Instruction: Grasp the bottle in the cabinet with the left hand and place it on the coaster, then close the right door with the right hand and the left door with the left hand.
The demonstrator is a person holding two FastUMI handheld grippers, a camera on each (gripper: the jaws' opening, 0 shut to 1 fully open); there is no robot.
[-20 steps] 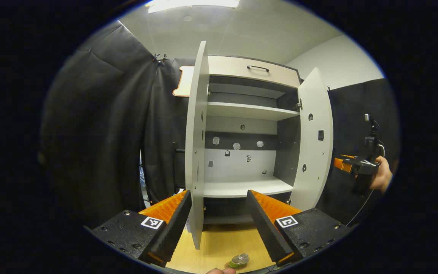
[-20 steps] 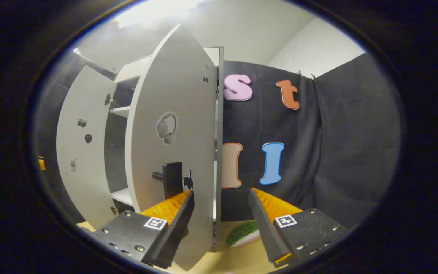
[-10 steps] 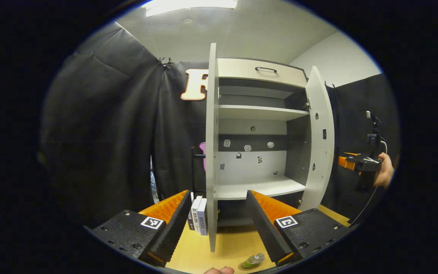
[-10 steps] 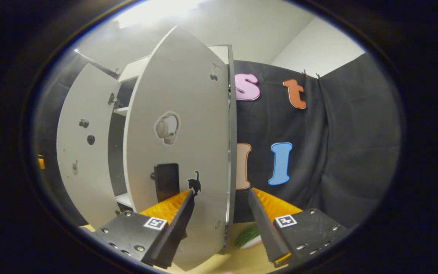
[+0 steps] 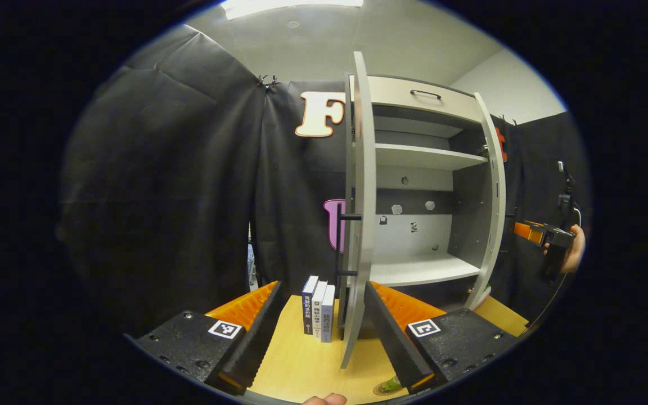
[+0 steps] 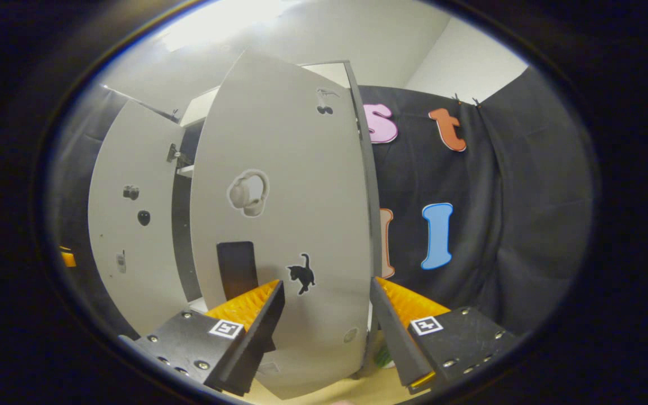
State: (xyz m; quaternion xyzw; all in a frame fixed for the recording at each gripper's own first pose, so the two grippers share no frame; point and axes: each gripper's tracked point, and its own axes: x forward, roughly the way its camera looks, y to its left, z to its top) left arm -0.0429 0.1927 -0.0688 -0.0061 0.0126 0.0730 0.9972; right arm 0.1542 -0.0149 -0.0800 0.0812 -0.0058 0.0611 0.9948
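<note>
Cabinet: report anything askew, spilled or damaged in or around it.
Nothing stands out. The cabinet has both doors open, the left door and the right door, its shelves bare. Three books stand upright beside it.

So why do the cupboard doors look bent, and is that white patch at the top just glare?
Left gripper view: the fisheye lens bows the straight left door and right door; the ceiling light is blown out white. Right gripper view: the right door bulges like a barrel, the ceiling glares above it, and the edges fall dark.
</note>
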